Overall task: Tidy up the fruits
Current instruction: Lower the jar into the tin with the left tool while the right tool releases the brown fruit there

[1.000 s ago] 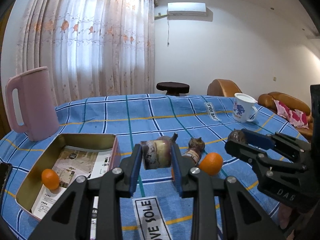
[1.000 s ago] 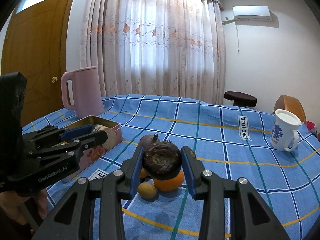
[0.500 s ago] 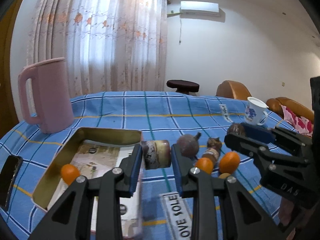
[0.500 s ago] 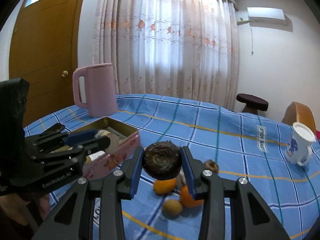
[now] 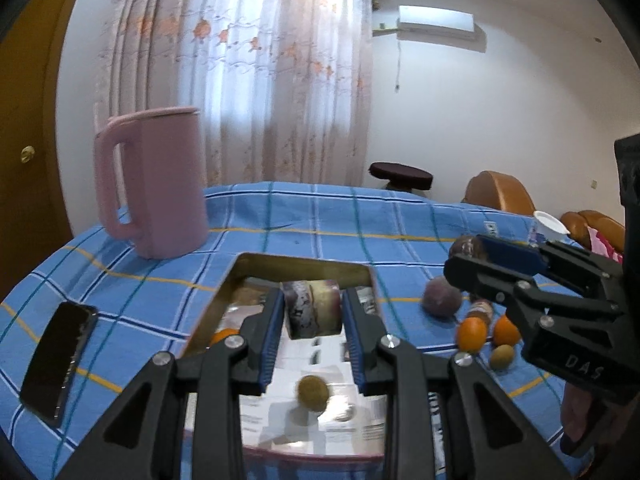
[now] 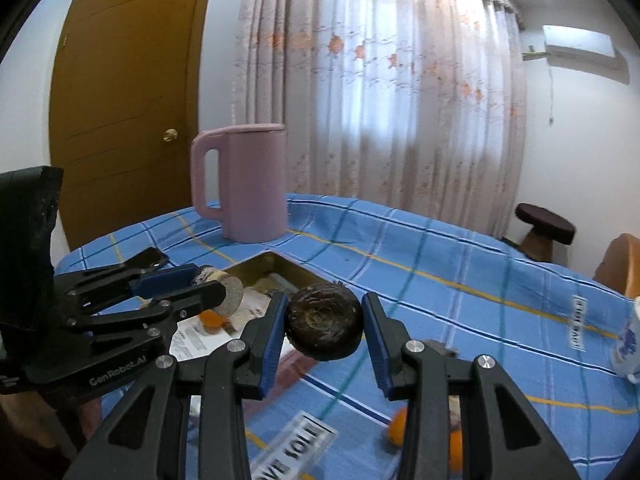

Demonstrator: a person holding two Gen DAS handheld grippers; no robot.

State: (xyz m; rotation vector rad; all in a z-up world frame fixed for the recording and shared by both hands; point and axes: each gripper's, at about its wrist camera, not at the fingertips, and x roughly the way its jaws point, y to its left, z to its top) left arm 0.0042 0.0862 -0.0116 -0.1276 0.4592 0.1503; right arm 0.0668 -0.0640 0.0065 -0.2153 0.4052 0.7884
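Left hand-held gripper (image 5: pixel 313 318): its blue pads are closed on a short cut chunk of purple-and-cream fruit (image 5: pixel 313 309), held above the open gold tin (image 5: pixel 300 266) on the blue checked desk (image 5: pixel 360 220). The tin is lined with printed paper; inside it a small orange fruit (image 5: pixel 224 336) lies at 9 o'clock of the held chunk and a small brown-green fruit (image 5: pixel 313 393) at 6 o'clock. Right hand-held gripper (image 6: pixel 325 328): its pads are clamped on a dark, wrinkled round fruit (image 6: pixel 325 328), held just off the tin's near corner, at 3 o'clock of the left tool. Loose fruit on the cloth, at 3 o'clock of the tin: one purple round fruit (image 5: pixel 442 299), two orange ones (image 5: pixel 472 334) and a greenish one (image 5: pixel 502 356), close together. A pink jug (image 5: pixel 156 184) stands at 11 o'clock of the tin, a black phone (image 5: pixel 60 364) lies at 9 o'clock, and a white mug (image 5: pixel 550 229) stands at the far right edge.
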